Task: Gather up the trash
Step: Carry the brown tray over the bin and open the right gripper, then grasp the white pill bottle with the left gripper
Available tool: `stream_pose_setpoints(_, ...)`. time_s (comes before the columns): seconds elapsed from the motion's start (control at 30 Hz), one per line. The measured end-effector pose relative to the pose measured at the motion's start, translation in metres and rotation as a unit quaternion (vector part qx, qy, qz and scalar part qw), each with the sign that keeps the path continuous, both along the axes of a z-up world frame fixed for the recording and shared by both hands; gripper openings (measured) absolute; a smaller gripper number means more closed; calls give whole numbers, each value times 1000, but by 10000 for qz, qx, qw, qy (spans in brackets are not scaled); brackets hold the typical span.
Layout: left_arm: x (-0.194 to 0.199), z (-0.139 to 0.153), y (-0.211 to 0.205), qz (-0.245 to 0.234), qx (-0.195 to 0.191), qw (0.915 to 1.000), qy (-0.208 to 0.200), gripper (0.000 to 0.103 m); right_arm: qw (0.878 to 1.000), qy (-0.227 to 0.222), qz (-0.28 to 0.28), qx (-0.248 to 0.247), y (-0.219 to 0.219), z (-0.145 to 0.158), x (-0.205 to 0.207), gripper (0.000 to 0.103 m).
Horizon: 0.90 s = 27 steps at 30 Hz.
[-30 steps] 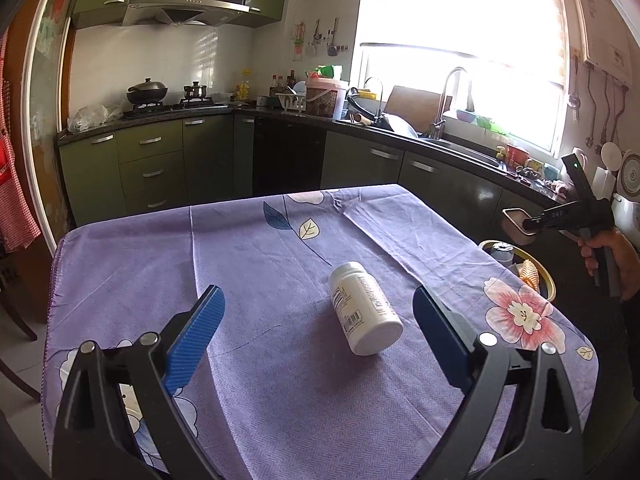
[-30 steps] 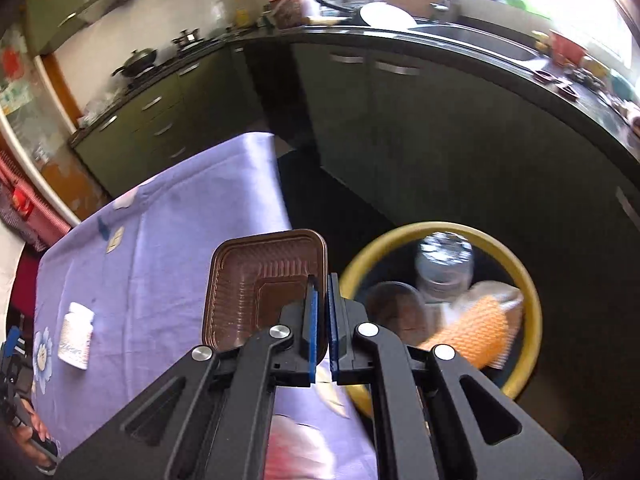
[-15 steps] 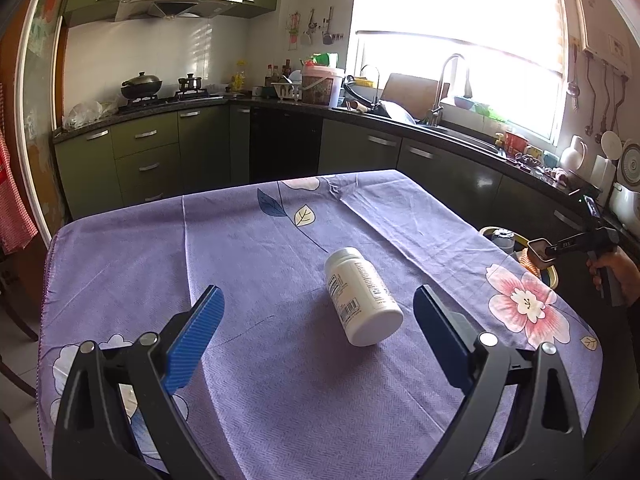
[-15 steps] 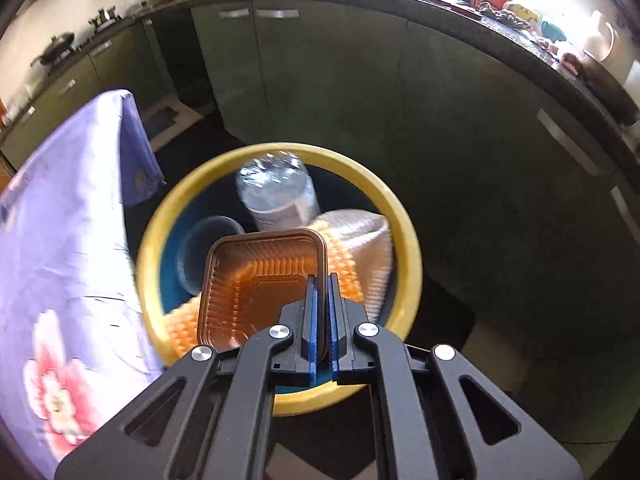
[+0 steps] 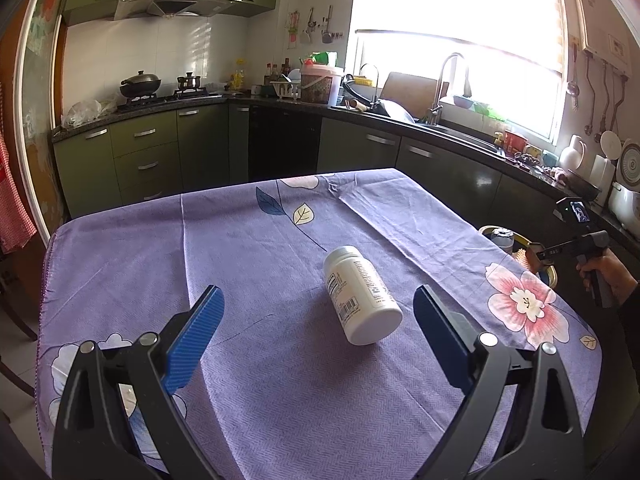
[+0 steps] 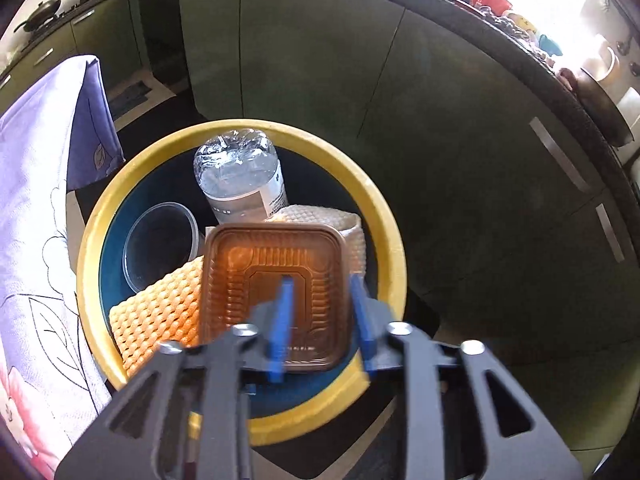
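Observation:
A white pill bottle (image 5: 362, 294) lies on its side on the purple flowered tablecloth (image 5: 260, 400). My left gripper (image 5: 316, 295) is open just in front of it, one finger on each side, touching nothing. Off the table's right edge, my right gripper (image 6: 320, 280) hangs over the yellow-rimmed bin (image 6: 384, 216). Its jaws are opening. The right wall of a brown plastic tray (image 6: 256, 264) stands between them, and the pads are off it. In the left wrist view a hand holds the right gripper (image 5: 538, 254) above the bin (image 5: 551, 278).
Inside the bin are a clear plastic bottle (image 6: 240, 176), a clear round tub (image 6: 160, 244) and orange (image 6: 160, 312) and white (image 6: 320, 216) foam nets. Green cabinets (image 6: 320, 60) stand close behind the bin. The tablecloth (image 6: 36, 200) hangs at its left.
My right gripper carried the brown tray from the table edge to over the bin and dipped down, then its jaws parted off the tray. The left gripper and the pill bottle stayed put.

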State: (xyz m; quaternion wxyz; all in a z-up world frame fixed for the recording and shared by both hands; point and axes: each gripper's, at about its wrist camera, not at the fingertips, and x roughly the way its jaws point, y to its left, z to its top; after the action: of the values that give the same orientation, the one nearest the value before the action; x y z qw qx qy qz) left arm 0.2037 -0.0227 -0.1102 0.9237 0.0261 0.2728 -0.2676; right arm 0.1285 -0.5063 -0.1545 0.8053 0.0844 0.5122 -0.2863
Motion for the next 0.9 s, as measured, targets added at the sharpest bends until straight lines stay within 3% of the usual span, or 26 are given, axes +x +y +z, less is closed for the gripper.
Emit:
stream_pose_setpoints(0.2,-1,-1,-3,-41,28,10000,1,91,9991,-418,-31,-76,7,33,-20,40)
stream_pose_setpoints(0.33,-2,-2,-6,-122,37,9999,53,94,9958,-882,233,105,33,57,-35,42)
stream_pose_setpoints(0.43,2,-6,-15,-373,-118,9985,392,96,9914,-1134,600,255,62,67,-42,43)
stream_pose_setpoints(0.57,10,-12,-42,-514,37,9944,924,96,9856,-1309,992,397,100,70,-55,47)
stream_pose_setpoints(0.73,27,-9,-73,-361,413,9912,1203,96,9792,-1451,1256,662,125,64,-62,48)
stream_pose_setpoints(0.9,64,-19,-94,105,786,9780,1931,96,9710,-1636,1402,1034,135,55,-69,49)
